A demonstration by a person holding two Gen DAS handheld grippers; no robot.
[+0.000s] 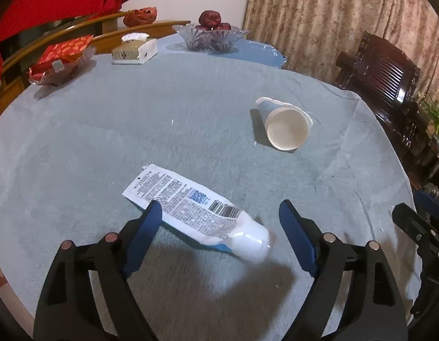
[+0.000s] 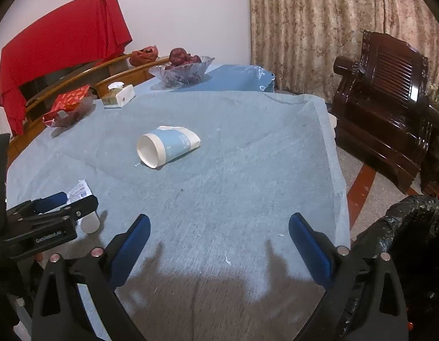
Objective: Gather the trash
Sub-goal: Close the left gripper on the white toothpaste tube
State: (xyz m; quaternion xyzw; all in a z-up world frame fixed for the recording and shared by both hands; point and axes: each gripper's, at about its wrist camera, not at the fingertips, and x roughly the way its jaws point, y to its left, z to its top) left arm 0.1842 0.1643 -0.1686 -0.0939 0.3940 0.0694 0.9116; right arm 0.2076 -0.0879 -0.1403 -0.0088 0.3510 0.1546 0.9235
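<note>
A flattened white tube [image 1: 196, 207] with printed text and a white cap lies on the blue-grey tablecloth [image 1: 134, 130]. My left gripper [image 1: 219, 216] is open, its jaws either side of the tube; its left fingertip overlaps the tube's edge. A crushed blue-and-white paper cup [image 1: 285, 123] lies on its side further off to the right. In the right wrist view the cup [image 2: 165, 146] lies mid-table and the left gripper [image 2: 68, 201] shows at the left edge over the tube [image 2: 81, 190]. My right gripper [image 2: 219, 221] is open and empty above bare cloth.
At the table's far side stand a glass fruit bowl [image 1: 211, 37], a tissue box [image 1: 134, 49] and a dish with red packets [image 1: 60, 62]. A dark wooden chair [image 2: 384, 96] stands right. A black trash bag [image 2: 412, 241] sits at lower right.
</note>
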